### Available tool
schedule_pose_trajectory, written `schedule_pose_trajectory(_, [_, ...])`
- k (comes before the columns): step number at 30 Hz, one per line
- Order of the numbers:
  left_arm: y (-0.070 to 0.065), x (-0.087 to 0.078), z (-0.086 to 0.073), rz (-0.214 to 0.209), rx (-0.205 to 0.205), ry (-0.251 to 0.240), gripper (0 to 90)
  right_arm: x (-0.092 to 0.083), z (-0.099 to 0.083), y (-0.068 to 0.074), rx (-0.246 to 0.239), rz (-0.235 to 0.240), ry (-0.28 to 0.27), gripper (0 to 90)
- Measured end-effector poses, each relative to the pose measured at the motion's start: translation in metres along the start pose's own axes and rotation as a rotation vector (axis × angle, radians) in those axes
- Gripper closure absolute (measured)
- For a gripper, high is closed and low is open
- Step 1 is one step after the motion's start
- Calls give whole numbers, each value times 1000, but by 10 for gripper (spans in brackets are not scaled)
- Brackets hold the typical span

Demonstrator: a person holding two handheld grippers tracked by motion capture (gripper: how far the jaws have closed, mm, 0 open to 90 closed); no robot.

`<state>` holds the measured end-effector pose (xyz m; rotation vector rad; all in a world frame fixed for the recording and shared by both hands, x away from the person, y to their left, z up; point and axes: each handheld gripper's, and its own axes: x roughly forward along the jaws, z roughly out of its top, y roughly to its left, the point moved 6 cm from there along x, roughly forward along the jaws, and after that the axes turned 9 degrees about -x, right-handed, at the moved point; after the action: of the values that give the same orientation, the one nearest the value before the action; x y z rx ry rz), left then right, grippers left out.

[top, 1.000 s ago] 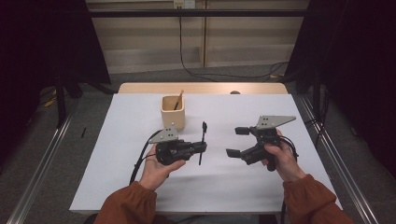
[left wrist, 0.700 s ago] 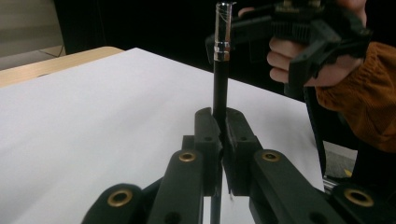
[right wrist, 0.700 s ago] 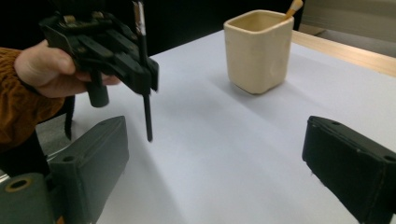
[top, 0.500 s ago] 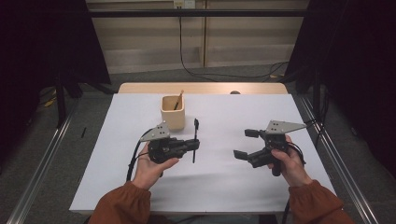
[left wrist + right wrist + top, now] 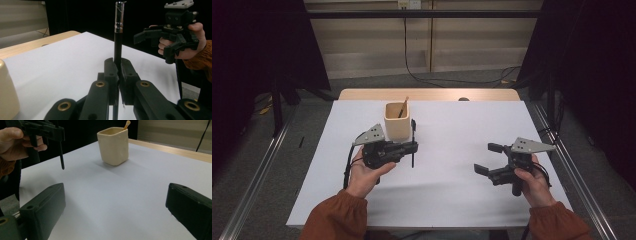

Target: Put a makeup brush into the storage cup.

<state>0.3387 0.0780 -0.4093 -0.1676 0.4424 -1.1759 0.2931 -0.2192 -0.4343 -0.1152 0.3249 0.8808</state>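
Note:
My left gripper (image 5: 413,146) is shut on a black pen (image 5: 413,135) and holds it upright above the white table, just right of a cream cup (image 5: 396,121). A wooden stick (image 5: 403,107) leans inside that cup. In the left gripper view the pen (image 5: 117,37) rises from between the closed jaws, its clear silver-banded cap on top. My right gripper (image 5: 488,158) is open with nothing between its jaws, low over the table's right side. The right gripper view shows the cup (image 5: 114,145), the stick (image 5: 127,124) and the pen's lower end (image 5: 61,155) hanging from the left gripper (image 5: 57,134).
A white sheet (image 5: 447,195) covers the table, with a wooden strip (image 5: 427,94) along its far edge. A small dark object (image 5: 463,99) lies on that strip. Metal rails (image 5: 257,180) run along the floor on both sides.
The left gripper has carried the pen up and back toward the cup, turning it more upright. The right gripper has drawn right and toward the near edge, staying open.

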Motion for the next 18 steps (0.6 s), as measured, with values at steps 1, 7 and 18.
schedule_pose_trajectory(1, [2,-1,0,3,-2,-2,856,-2,-1,-1,0,-14,0,18])
schedule_pose_trajectory(7, [9,-8,4,28,-2,-9,856,-12,-13,-4,12,-80,-4,0])
schedule_pose_trajectory(18, [19,-23,21,51,-1,-44,856,-33,-27,-7,10,-159,-5,0])
